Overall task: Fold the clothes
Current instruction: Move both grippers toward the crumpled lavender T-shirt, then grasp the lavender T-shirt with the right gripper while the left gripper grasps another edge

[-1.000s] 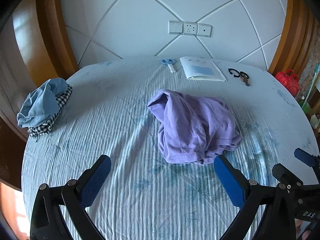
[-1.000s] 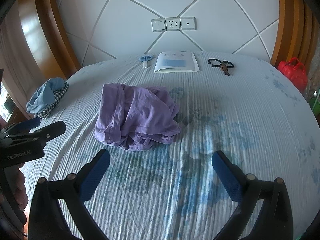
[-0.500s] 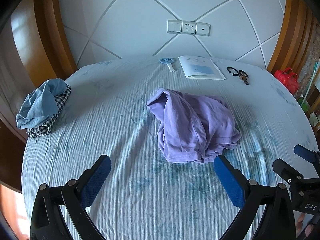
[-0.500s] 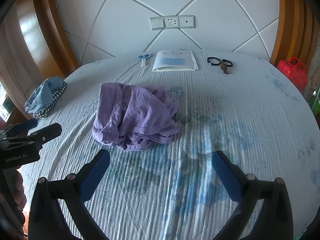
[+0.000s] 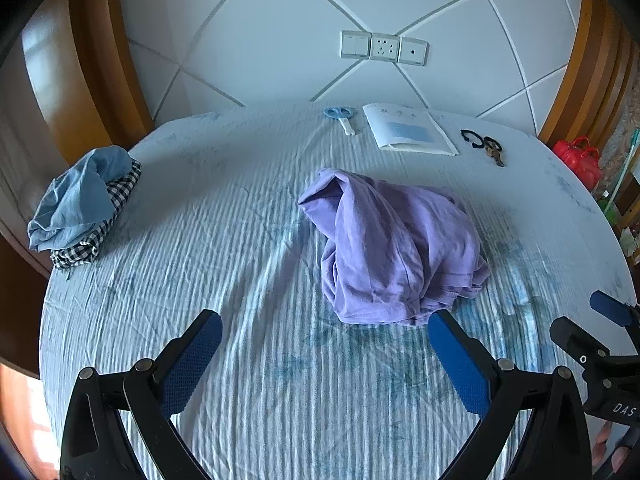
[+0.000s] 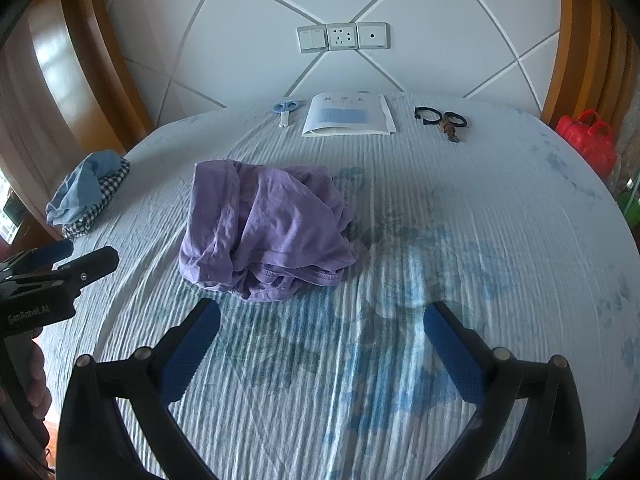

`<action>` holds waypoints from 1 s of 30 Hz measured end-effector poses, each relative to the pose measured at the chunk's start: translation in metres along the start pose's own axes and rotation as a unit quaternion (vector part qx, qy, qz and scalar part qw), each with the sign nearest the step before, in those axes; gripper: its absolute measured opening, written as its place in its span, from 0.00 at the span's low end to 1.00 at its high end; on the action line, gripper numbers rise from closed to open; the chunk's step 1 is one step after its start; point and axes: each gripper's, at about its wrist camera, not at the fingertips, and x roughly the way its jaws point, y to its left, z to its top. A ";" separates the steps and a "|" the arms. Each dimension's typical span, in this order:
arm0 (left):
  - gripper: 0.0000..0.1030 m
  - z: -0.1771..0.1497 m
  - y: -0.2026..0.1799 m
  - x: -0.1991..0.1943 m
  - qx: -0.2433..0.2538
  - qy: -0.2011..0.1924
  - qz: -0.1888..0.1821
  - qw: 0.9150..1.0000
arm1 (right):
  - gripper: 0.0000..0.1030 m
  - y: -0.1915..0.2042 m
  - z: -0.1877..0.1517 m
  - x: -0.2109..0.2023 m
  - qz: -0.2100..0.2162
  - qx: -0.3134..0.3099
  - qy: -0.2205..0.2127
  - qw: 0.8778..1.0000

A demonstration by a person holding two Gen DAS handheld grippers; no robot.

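A crumpled purple garment (image 5: 392,248) (image 6: 264,232) lies in a heap in the middle of the round bed (image 5: 240,240). My left gripper (image 5: 324,322) hovers open just short of its near edge, nothing between the blue pads. My right gripper (image 6: 322,314) is also open and empty, with the garment ahead and to its left. Each gripper shows at the edge of the other's view: the right one (image 5: 592,332) and the left one (image 6: 64,256). A pile of blue and checked clothes (image 5: 84,204) (image 6: 86,194) sits at the bed's left edge.
At the far side of the bed lie blue scissors (image 5: 340,116), a white booklet (image 5: 408,132) and a key ring with black loops (image 5: 484,146). A padded wall with sockets (image 5: 384,46) rises behind. A red bag (image 5: 578,160) stands off the bed at right.
Both grippers have drifted slightly, so the purple garment sits a little lower and nearer in each view. Neither gripper has changed its opening.
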 end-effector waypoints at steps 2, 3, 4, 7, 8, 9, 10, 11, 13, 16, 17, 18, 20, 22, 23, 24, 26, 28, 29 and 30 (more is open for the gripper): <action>1.00 0.001 0.003 0.005 -0.004 0.005 -0.002 1.000 | 1.00 0.000 0.002 0.003 -0.001 -0.001 0.002 1.000; 1.00 0.002 0.005 0.007 -0.006 0.007 -0.003 1.000 | 1.00 0.000 0.003 0.005 -0.001 -0.001 0.003 1.000; 1.00 0.003 0.007 0.010 -0.007 0.009 -0.003 1.000 | 1.00 0.000 0.004 0.007 -0.001 0.000 0.005 1.000; 1.00 0.008 0.013 0.020 -0.012 0.016 -0.008 1.000 | 1.00 0.000 0.008 0.017 -0.001 -0.003 0.015 1.000; 1.00 0.009 0.015 0.025 -0.013 0.019 -0.011 1.000 | 1.00 0.000 0.009 0.021 0.000 -0.005 0.019 1.000; 1.00 0.012 0.017 0.030 -0.013 0.022 -0.013 1.000 | 1.00 0.000 0.010 0.026 0.001 -0.005 0.023 1.000; 1.00 0.014 0.018 0.036 -0.014 0.026 -0.015 0.999 | 1.00 -0.001 0.011 0.030 0.003 -0.006 0.027 1.000; 1.00 0.016 0.019 0.043 -0.013 0.029 -0.014 0.999 | 1.00 -0.002 0.013 0.036 0.004 -0.006 0.032 0.999; 1.00 0.020 0.021 0.056 -0.011 0.036 -0.014 0.999 | 1.00 -0.004 0.017 0.047 0.010 -0.005 0.041 0.999; 1.00 0.025 0.020 0.077 -0.009 0.049 -0.022 0.999 | 1.00 -0.004 0.024 0.065 0.024 -0.006 0.053 0.998; 1.00 0.027 0.018 0.084 -0.008 0.053 -0.028 0.998 | 1.00 -0.003 0.027 0.071 0.027 -0.007 0.057 0.998; 0.99 0.030 0.015 0.090 -0.005 0.054 -0.034 0.998 | 1.00 -0.003 0.029 0.078 0.029 -0.007 0.061 0.998; 0.99 0.035 0.004 0.102 0.005 0.054 -0.044 0.998 | 1.00 -0.003 0.034 0.092 0.035 -0.008 0.071 0.997; 0.98 0.039 -0.009 0.112 0.021 0.050 -0.048 0.997 | 1.00 -0.002 0.038 0.104 0.035 -0.011 0.078 0.996; 0.97 0.041 -0.015 0.117 0.030 0.048 -0.048 0.997 | 0.97 -0.002 0.039 0.110 0.035 -0.015 0.083 0.996; 0.93 0.043 -0.020 0.124 0.037 0.052 -0.047 0.997 | 0.94 -0.002 0.040 0.115 0.035 -0.018 0.087 0.995; 0.85 0.045 -0.026 0.139 0.047 0.065 -0.046 0.996 | 0.82 -0.002 0.041 0.129 0.037 -0.023 0.099 0.994; 0.71 0.044 -0.027 0.155 0.048 0.083 -0.049 0.994 | 0.74 -0.002 0.041 0.140 0.041 -0.024 0.107 0.993; 0.69 0.043 -0.027 0.161 0.046 0.092 -0.053 0.993 | 0.69 0.000 0.041 0.147 0.045 -0.026 0.113 0.992; 0.66 0.041 -0.026 0.167 0.045 0.101 -0.057 0.992 | 0.64 0.001 0.040 0.154 0.051 -0.027 0.119 0.991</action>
